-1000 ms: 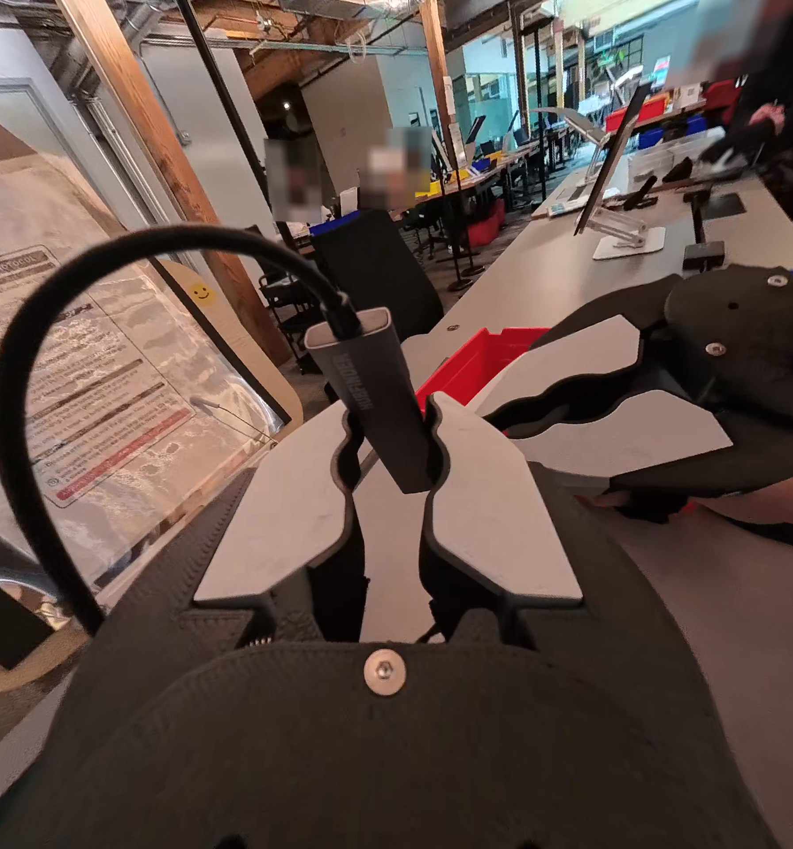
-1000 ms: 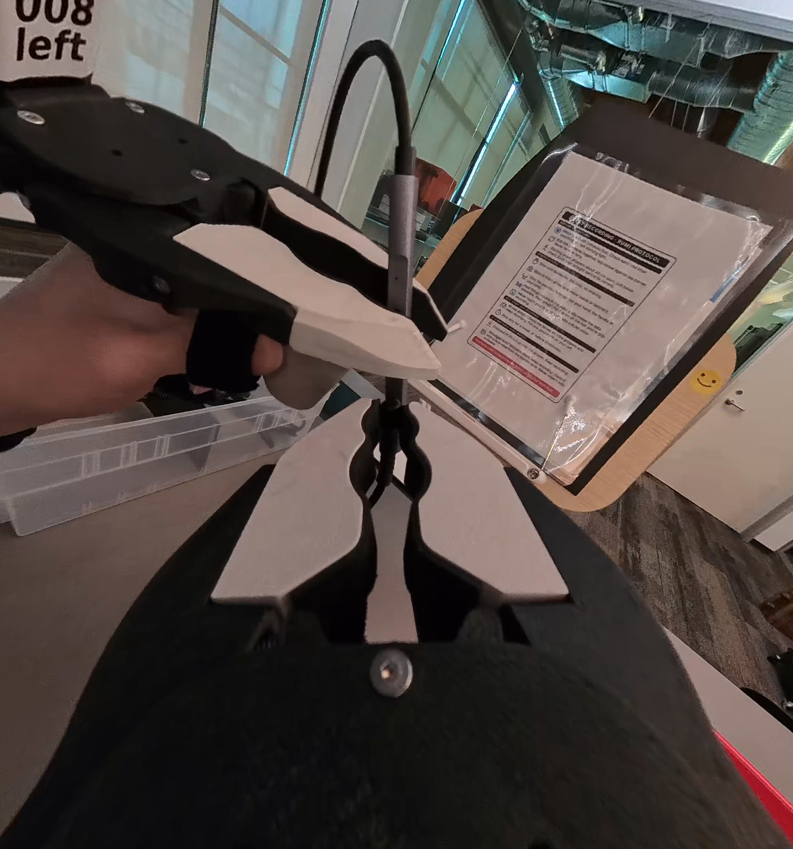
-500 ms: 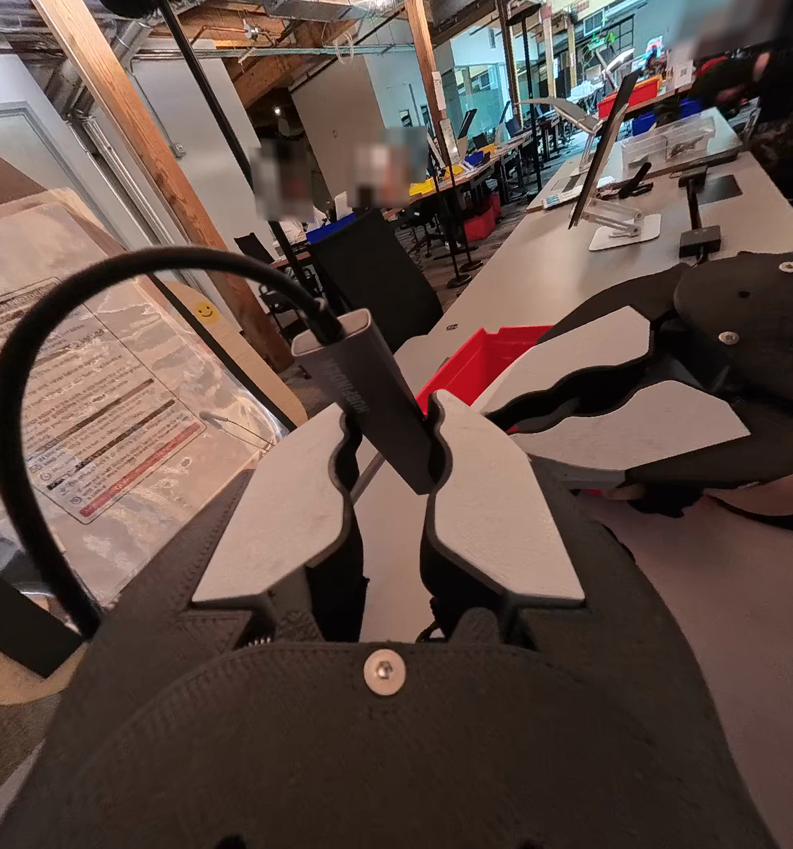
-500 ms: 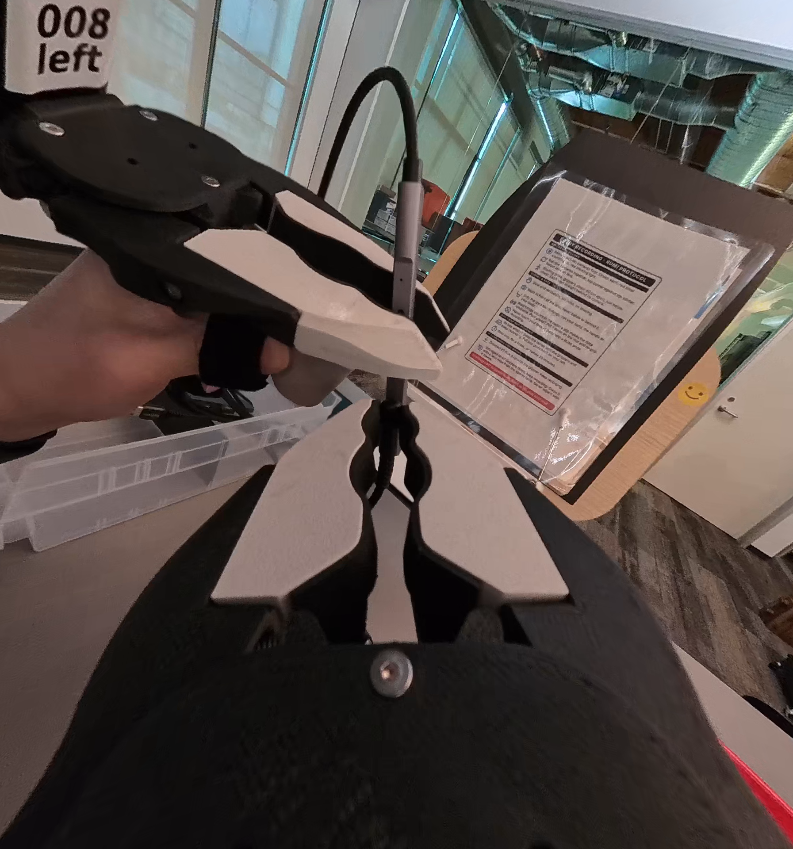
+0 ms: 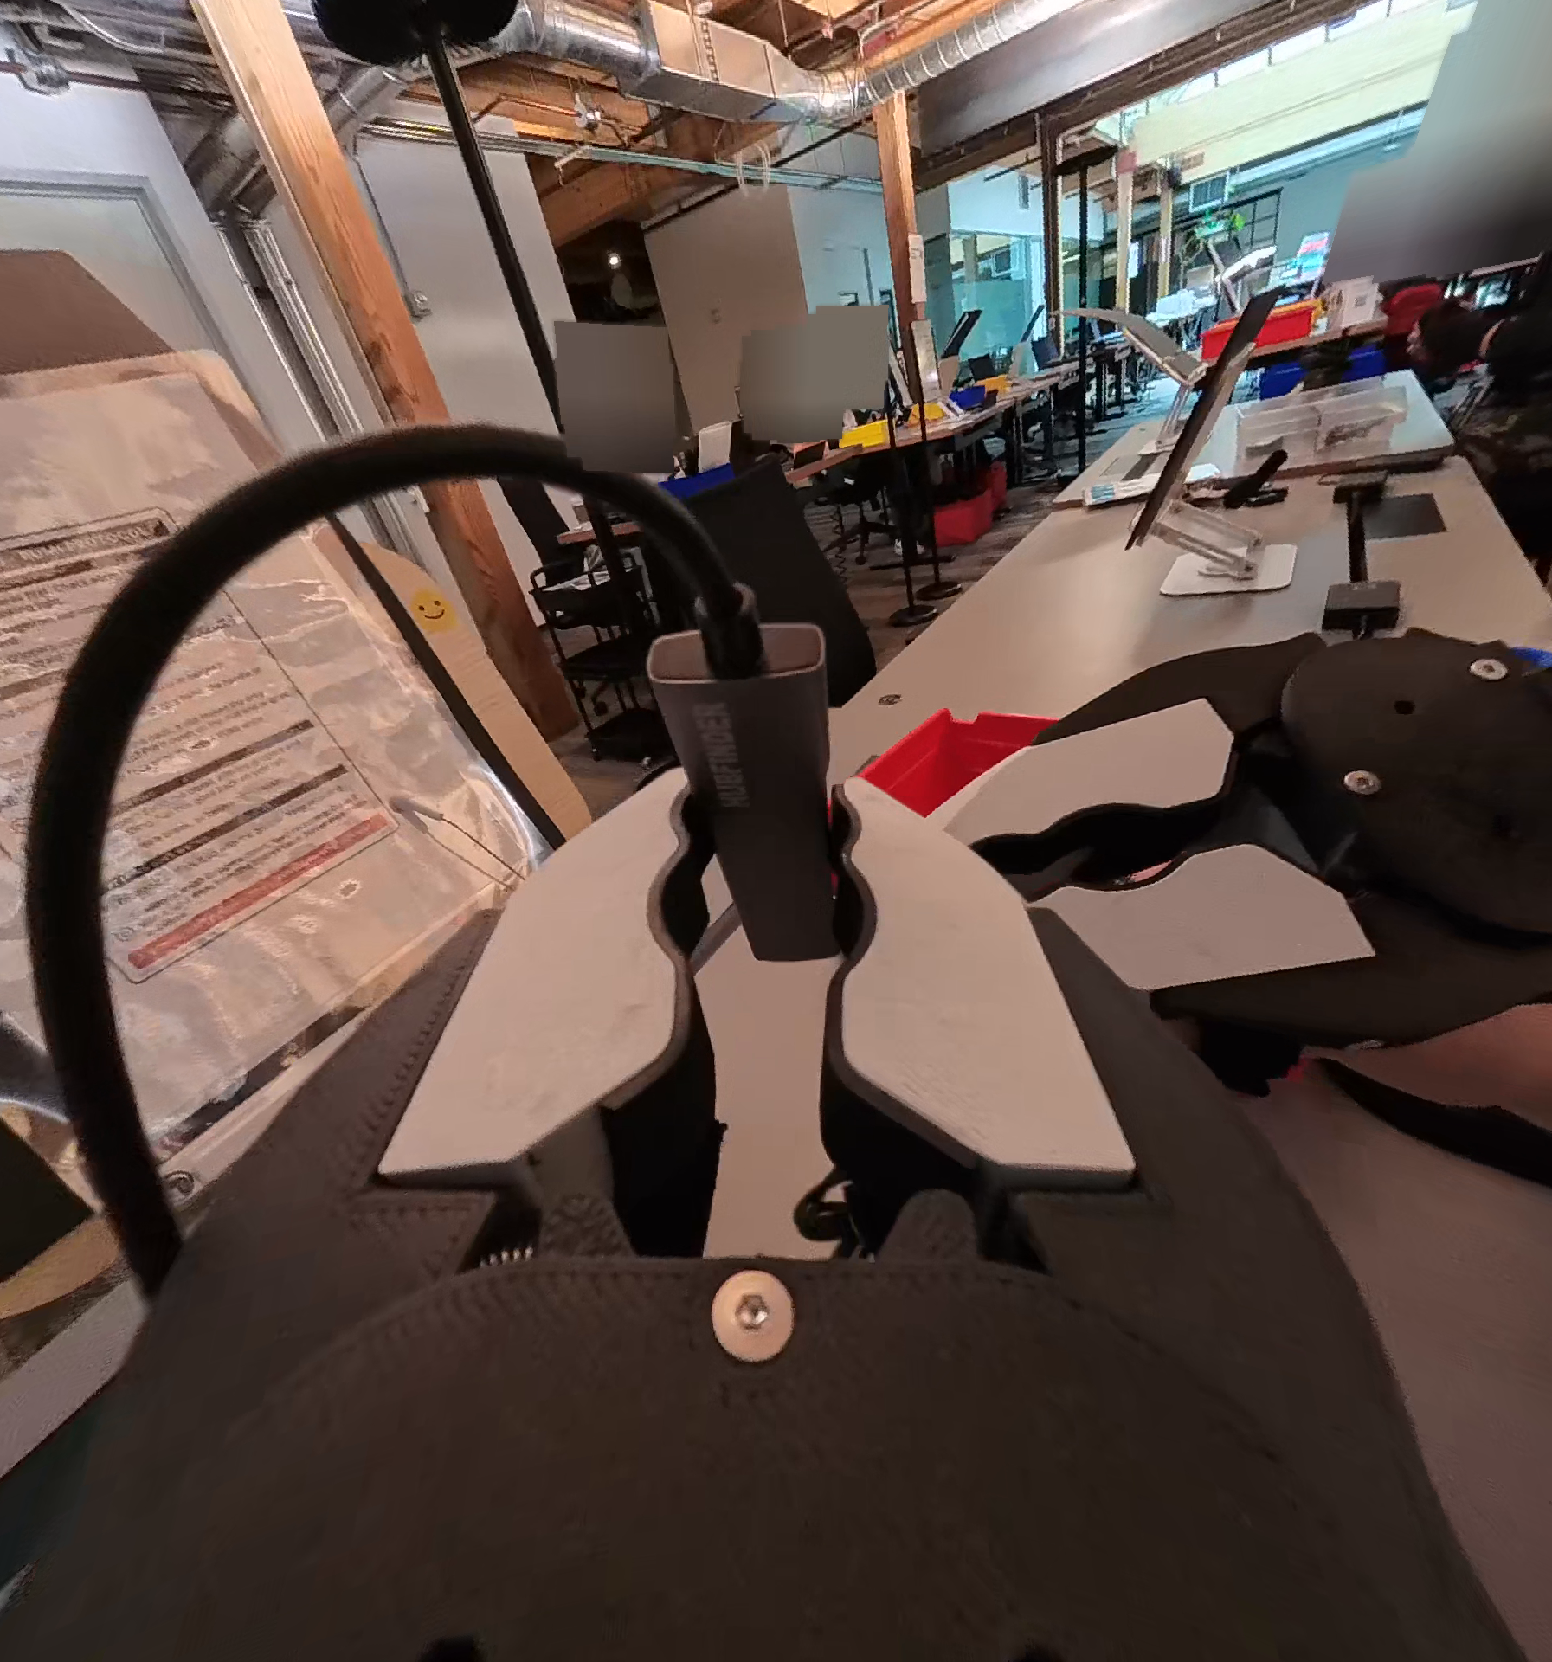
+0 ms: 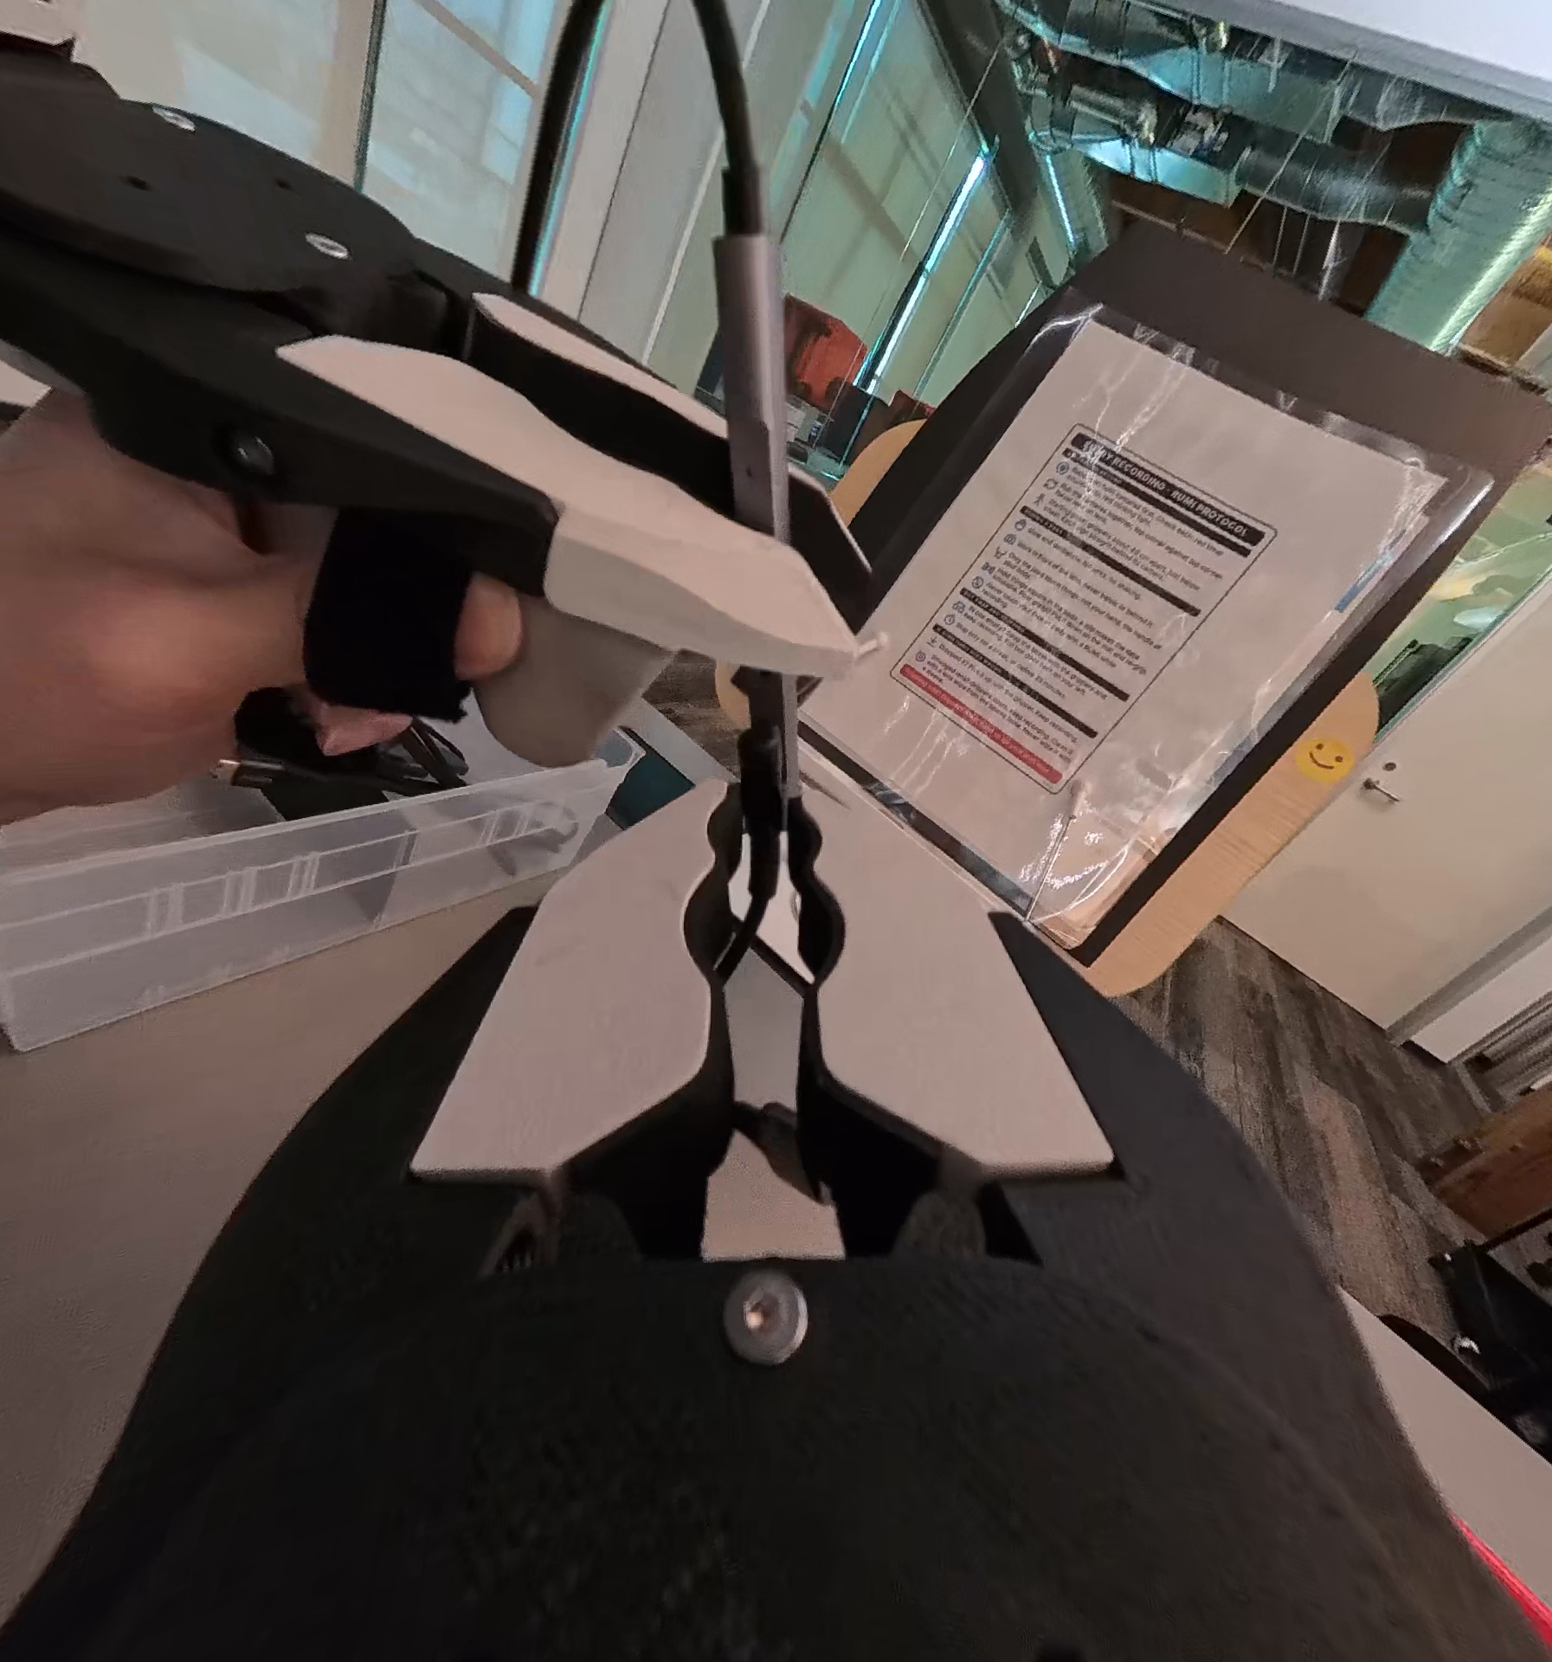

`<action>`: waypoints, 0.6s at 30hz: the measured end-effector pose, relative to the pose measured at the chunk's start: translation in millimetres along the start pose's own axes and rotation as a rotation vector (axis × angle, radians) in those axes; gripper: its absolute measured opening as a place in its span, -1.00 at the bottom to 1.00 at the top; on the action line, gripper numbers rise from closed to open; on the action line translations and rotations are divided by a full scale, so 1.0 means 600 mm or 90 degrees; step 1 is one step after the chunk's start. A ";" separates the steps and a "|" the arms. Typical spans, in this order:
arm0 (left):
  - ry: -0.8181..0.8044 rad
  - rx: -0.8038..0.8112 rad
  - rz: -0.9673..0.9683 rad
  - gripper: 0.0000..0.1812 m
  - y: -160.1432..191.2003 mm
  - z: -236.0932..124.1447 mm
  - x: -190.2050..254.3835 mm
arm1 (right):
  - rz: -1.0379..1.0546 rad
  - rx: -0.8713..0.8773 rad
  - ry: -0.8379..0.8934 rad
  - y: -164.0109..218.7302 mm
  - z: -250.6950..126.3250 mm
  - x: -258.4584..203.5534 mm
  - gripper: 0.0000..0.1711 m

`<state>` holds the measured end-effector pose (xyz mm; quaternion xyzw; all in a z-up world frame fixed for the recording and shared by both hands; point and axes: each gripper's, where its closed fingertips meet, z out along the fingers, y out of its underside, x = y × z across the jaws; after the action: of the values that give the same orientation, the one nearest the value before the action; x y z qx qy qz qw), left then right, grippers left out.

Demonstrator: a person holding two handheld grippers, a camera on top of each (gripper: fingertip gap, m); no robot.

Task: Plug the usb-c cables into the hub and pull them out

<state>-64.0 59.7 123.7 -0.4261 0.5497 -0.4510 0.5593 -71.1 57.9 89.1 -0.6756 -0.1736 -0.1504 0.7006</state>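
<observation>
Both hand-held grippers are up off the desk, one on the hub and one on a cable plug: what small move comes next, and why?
Probably the right hand-held gripper eases its black plug straight up toward the hub's lower end. The left hand-held gripper clamps the grey hub upright and the plug sits just under it; whether it is already seated cannot be told.

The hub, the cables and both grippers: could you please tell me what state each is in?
hub: held upright off the table
attached cable: arching from the hub's top
left gripper: shut on the hub
right gripper: shut on the usb-c cable below the hub
</observation>
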 end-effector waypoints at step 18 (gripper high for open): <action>0.124 0.032 -0.239 -0.75 0.012 0.014 0.017 | 0.023 0.085 0.025 -0.021 -0.016 0.012 -0.91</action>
<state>-55.6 51.6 114.5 -0.4613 0.5008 -0.6002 0.4198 -70.2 47.9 103.3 -0.6271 -0.1573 -0.1393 0.7501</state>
